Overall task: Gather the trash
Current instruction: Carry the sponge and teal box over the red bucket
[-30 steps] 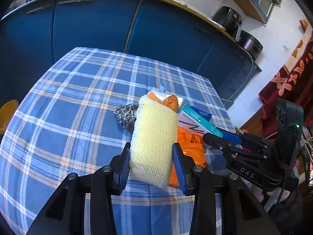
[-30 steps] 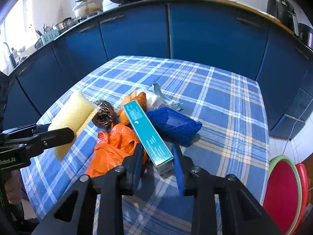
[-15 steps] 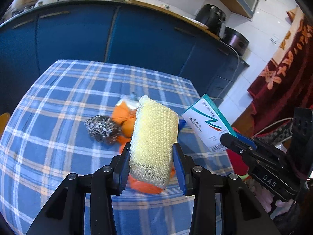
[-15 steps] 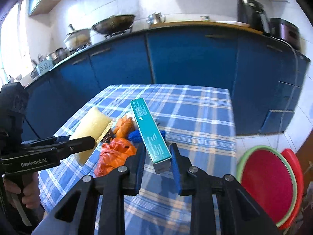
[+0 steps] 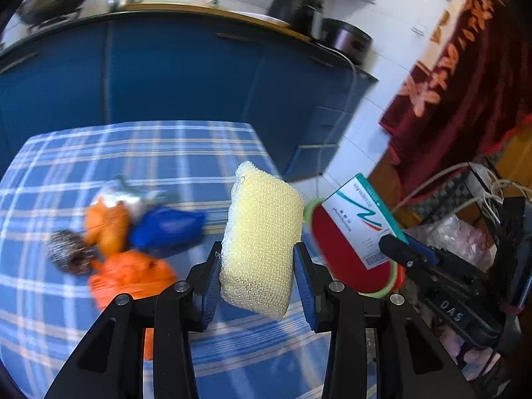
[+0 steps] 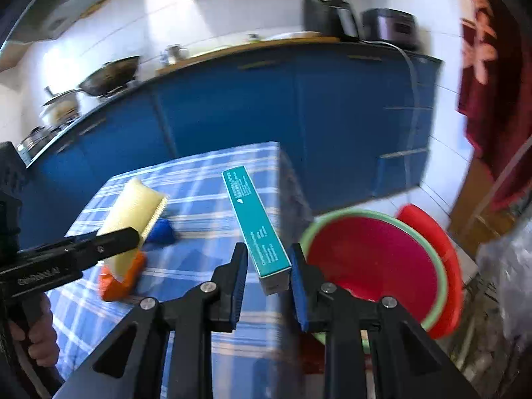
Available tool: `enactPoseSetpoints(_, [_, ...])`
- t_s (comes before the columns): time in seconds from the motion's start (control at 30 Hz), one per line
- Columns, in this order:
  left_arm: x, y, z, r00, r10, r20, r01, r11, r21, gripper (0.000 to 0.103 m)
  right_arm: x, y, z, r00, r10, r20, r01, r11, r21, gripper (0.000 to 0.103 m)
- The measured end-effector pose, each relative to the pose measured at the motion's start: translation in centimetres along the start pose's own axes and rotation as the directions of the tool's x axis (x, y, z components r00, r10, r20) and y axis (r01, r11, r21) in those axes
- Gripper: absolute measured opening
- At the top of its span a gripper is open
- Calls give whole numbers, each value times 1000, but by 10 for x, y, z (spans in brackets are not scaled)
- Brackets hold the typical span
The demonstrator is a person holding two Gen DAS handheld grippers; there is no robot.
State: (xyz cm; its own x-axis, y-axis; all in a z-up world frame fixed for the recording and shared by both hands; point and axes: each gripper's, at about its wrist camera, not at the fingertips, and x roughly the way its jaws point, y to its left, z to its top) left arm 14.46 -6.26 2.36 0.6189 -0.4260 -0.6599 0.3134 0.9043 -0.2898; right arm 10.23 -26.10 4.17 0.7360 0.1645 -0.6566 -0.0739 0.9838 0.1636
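Observation:
My left gripper [image 5: 257, 272] is shut on a yellow mesh sponge [image 5: 262, 236] and holds it above the right edge of the checked table [image 5: 99, 153]. My right gripper [image 6: 267, 272] is shut on a long teal box [image 6: 256, 226], held in the air past the table's edge, near a red basin with a green rim [image 6: 375, 266] on the floor. The box [image 5: 359, 219] and the basin [image 5: 345, 266] also show in the left wrist view. The sponge [image 6: 133, 209] shows in the right wrist view.
On the table lie an orange plastic bag [image 5: 129, 276], a blue cloth [image 5: 166, 226], a steel scourer [image 5: 66, 252] and orange peel [image 5: 106, 222]. Blue kitchen cabinets [image 6: 299, 106] stand behind. A dark red curtain [image 5: 459, 76] and cables [image 5: 465, 179] are at the right.
Both grippers have swung to the right with their loads, off the table's middle toward its right edge. The red basin has come into view under the teal box.

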Motion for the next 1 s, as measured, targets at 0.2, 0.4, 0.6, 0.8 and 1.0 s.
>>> enactPoseSetpoints(0.2, [31, -40, 5, 998, -47, -50, 50, 996, 69, 42, -1, -38, -12, 997, -78, -23, 80, 994, 77, 28])
enactPoseSetpoints(0.4, [62, -75, 6, 992, -65, -104, 78, 988, 131, 42, -2, -69, -24, 989, -141, -36, 145, 980, 133, 28])
enactPoseSetpoints(0.6, [95, -103, 4, 986, -57, -158, 87, 978, 190, 42, 4, -98, -32, 981, -186, -61, 195, 958, 211, 28])
enactPoseSetpoints(0.8, [126, -122, 0, 975, -46, -217, 95, 971, 221, 42, 13, -121, -41, 972, -209, -104, 229, 940, 251, 28])
enactPoseSetpoints(1.0, [152, -133, -1, 967, -23, -253, 86, 966, 243, 43, 25, -135, -47, 967, -215, -138, 246, 930, 272, 28])
